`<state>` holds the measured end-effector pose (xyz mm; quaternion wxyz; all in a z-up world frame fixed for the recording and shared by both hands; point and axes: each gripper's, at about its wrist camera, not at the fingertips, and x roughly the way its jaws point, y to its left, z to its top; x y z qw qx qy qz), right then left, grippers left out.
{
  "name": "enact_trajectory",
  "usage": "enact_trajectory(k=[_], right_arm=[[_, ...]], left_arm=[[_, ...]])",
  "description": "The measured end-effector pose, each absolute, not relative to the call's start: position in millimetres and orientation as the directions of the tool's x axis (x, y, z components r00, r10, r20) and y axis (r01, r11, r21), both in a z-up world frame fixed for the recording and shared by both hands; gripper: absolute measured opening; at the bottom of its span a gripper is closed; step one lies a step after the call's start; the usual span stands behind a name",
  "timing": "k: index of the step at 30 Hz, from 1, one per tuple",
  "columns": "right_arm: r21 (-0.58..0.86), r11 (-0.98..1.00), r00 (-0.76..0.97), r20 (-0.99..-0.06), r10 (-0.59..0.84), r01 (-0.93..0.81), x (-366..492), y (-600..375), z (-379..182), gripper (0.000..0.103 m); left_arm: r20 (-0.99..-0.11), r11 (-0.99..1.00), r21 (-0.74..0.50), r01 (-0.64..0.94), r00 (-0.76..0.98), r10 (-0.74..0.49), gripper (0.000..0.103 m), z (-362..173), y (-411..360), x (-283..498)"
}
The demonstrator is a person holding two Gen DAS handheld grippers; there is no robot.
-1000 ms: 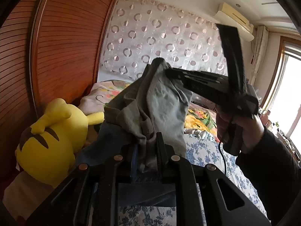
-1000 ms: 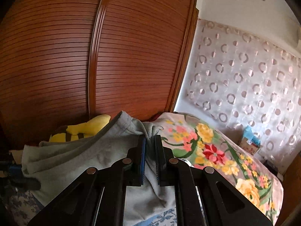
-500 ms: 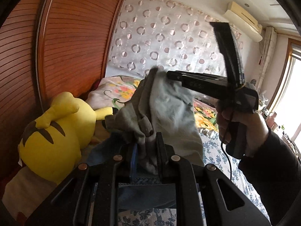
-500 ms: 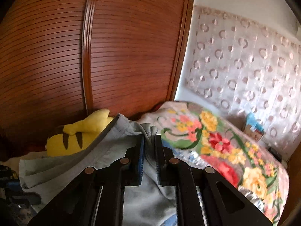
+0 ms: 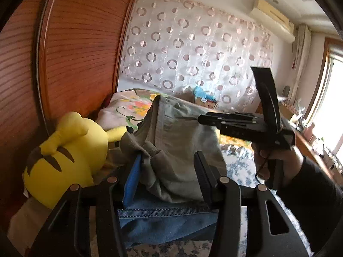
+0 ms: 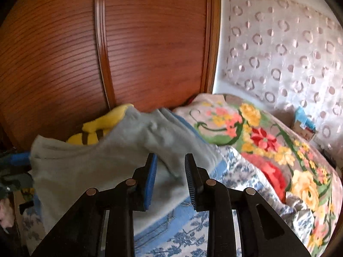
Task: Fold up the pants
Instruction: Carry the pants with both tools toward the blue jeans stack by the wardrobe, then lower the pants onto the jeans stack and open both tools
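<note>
The grey-green pants (image 5: 178, 147) lie bunched on top of blue denim (image 5: 167, 222) on the bed. My left gripper (image 5: 167, 171) is open, its jaws spread wide on either side of the pants' bunched edge. My right gripper (image 6: 170, 171) is open too, with the grey pants (image 6: 111, 167) sagging just in front of and between its jaws. In the left wrist view the right gripper (image 5: 202, 120) is held level over the pants by a hand in a dark sleeve.
A yellow plush toy (image 5: 68, 158) lies at the left against the wooden wardrobe (image 5: 64, 53). A floral quilt (image 6: 268, 141) covers the far bed. A blue-flowered sheet (image 6: 188, 237) lies below. A circle-patterned curtain (image 5: 193, 53) hangs behind, and a window is at the right.
Both grippers were shut on the pants and have opened. The pants have dropped from their raised hold onto the denim and bed.
</note>
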<state>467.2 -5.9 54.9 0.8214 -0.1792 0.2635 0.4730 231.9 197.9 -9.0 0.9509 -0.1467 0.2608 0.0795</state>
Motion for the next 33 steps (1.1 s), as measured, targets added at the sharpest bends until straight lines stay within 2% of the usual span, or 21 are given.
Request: enact_trajectory(k=[4, 7, 10, 26, 28, 29, 31, 32, 33], right_arm=[[-0.028, 0.524, 0.428, -0.613, 0.664, -0.852, 488.4, 3.3, 51.1, 0.028], [-0.022, 0.568, 0.457, -0.62, 0.638, -0.823, 506.0, 8.8, 46.9, 0.028], [0.027, 0.567, 0.432, -0.619, 0.656, -0.823, 509.5, 15.2, 43.0, 0.028], [0.015, 0.543, 0.439, -0.57, 0.694, -0.839, 419.6, -34.3, 54.9, 0.028], [0.007, 0.549, 0.452, -0.56, 0.694, -0.836, 406.5, -41.4, 56.1, 0.028], [0.012, 0.551, 0.453, -0.555, 0.698, -0.835, 400.6, -46.7, 56.7, 0.028], [0.021, 0.556, 0.457, -0.545, 0.703, -0.831, 386.3, -55.8, 57.5, 0.038], [0.021, 0.561, 0.462, -0.541, 0.702, -0.828, 380.9, -59.7, 57.7, 0.04], [0.021, 0.565, 0.467, -0.539, 0.701, -0.825, 375.6, -63.0, 57.2, 0.042]], left_arm=[[-0.602, 0.948, -0.17, -0.269, 0.79, 0.117, 0.051, -30.1, 199.5, 242.5], [-0.632, 0.939, -0.186, -0.289, 0.767, 0.111, 0.051, -45.0, 207.3, 242.7], [-0.636, 0.937, -0.19, -0.294, 0.764, 0.111, 0.051, -50.0, 209.6, 241.1], [-0.63, 0.947, -0.133, -0.292, 0.763, 0.147, 0.051, -36.3, 198.7, 222.0], [-0.632, 0.951, -0.128, -0.282, 0.762, 0.141, 0.055, -33.1, 195.6, 217.9], [-0.63, 0.953, -0.125, -0.277, 0.764, 0.14, 0.06, -31.2, 194.2, 215.4], [-0.621, 0.955, -0.116, -0.274, 0.77, 0.145, 0.069, -26.7, 190.8, 209.4], [-0.617, 0.955, -0.114, -0.273, 0.773, 0.147, 0.076, -24.5, 189.1, 206.3], [-0.613, 0.956, -0.115, -0.27, 0.777, 0.146, 0.078, -22.9, 187.1, 203.3]])
